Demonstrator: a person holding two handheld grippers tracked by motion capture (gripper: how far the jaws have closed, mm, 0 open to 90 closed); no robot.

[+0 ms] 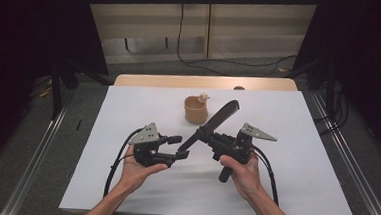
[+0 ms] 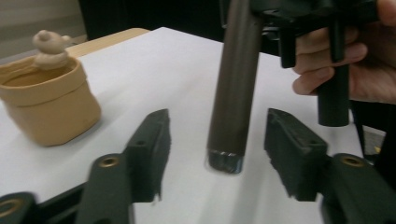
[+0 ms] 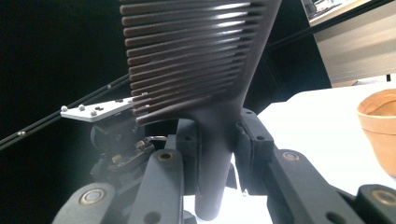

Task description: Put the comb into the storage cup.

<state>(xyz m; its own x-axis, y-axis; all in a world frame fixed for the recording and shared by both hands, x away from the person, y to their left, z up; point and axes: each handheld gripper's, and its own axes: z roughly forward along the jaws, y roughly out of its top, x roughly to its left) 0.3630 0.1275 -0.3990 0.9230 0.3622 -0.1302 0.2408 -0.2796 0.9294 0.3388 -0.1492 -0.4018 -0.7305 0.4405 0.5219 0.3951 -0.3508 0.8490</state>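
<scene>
The right gripper [image 1: 203,134] clamps the comb [image 1: 212,124] mid-handle; its long axis slants down-left, the handle end between the left gripper's [image 1: 181,148] open, untouching jaws.

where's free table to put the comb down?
Bare white sheet left of the tan cup, and a wide patch right of the right gripper toward the sheet's right edge. Crowded at centre: comb clamped in the right gripper, left gripper open around its handle end, cup just behind.
</scene>
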